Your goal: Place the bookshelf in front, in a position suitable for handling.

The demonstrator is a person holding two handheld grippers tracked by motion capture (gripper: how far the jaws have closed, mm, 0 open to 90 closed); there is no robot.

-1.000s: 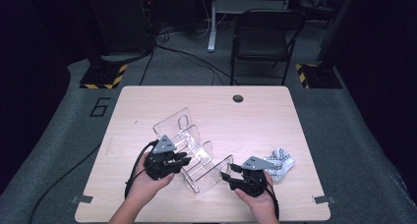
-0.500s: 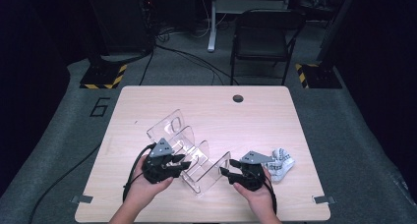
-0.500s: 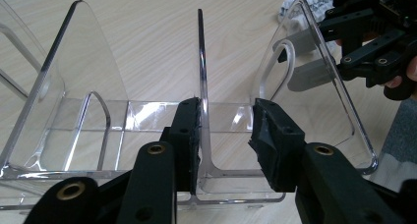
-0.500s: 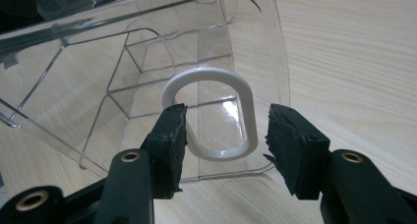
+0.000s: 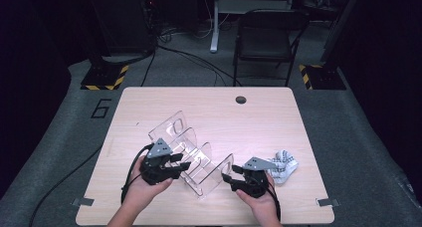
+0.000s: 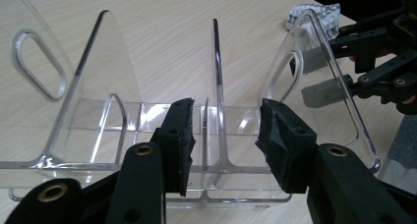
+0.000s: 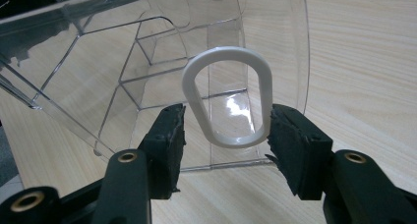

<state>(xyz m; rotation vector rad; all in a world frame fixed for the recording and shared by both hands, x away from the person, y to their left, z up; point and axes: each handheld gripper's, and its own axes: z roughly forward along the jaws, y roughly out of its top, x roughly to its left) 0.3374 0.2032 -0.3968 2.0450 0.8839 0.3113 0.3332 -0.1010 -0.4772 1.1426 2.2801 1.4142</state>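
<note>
Both grippers flank a clear acrylic rack [image 5: 191, 160] to steady it: left gripper [image 5: 183, 166] just spreading around a divider, right gripper [image 5: 227, 178] spread at the end panel.

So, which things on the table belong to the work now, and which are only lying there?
In the work:
- clear acrylic divider rack
- left gripper, jaws just opened, astride a divider
- right gripper, open at the end panel

Lying about:
- crumpled white-grey cloth
- black chair
</note>
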